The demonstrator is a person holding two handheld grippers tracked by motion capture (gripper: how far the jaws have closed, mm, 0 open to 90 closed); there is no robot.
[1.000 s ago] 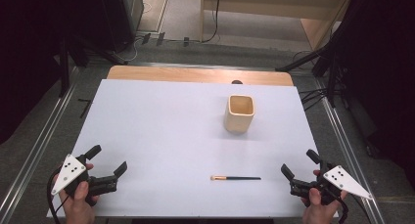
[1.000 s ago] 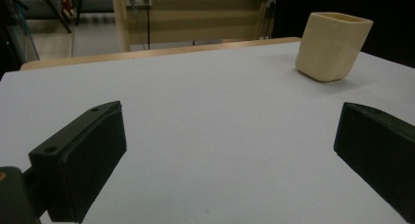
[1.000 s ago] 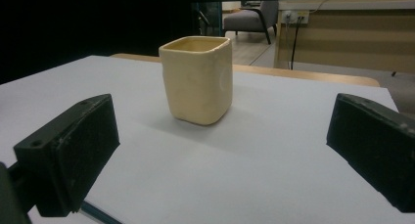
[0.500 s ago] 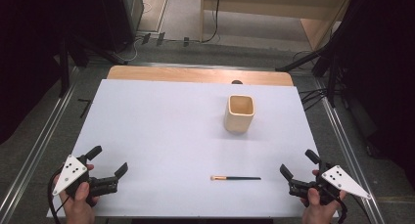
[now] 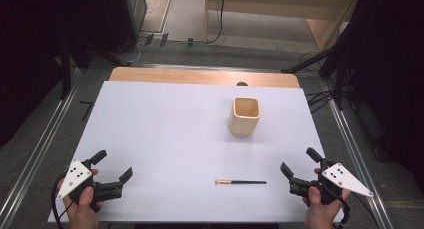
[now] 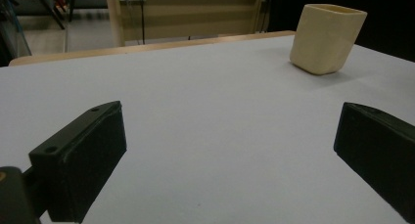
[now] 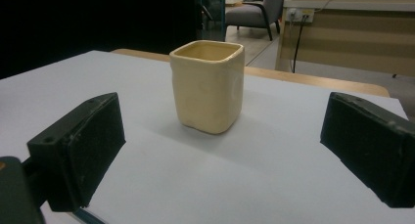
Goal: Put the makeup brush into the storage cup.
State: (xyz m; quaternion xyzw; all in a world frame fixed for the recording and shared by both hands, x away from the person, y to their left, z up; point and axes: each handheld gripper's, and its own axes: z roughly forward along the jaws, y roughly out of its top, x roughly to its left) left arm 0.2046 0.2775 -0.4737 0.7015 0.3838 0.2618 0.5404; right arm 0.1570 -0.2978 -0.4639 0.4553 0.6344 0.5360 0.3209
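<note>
High view. A table covered by a white sheet (image 5: 165, 134), with a strip of bare light wood showing along its far edge, carries two objects. A cream, square-mouthed ceramic cup (image 5: 245, 116) stands upright right of centre, towards the far side. A slim paintbrush with a dark handle and an orange tip (image 5: 241, 182) lies flat near the front edge, its length running left to right, well apart from the cup. The left gripper (image 5: 111, 165), held in a hand (image 5: 82, 209) at the front left corner, has its two black jaws spread wide with nothing between them. The right gripper (image 5: 300, 160), held in the other hand (image 5: 320, 209) at the front right corner, likewise has its jaws apart and empty; it sits near the dark end of the paintbrush without touching it.

Left gripper view. Both black jaws stand wide apart over bare white sheet. The cream cup (image 6: 327, 37) appears far off at upper right, leaning in the frame, probably from camera tilt.

Right gripper view. The jaws are spread wide, and the cream cup (image 7: 209, 85) stands upright between them but farther off, untouched. A thin dark line at the bottom left edge may be the paintbrush; it is too small to confirm.
</note>
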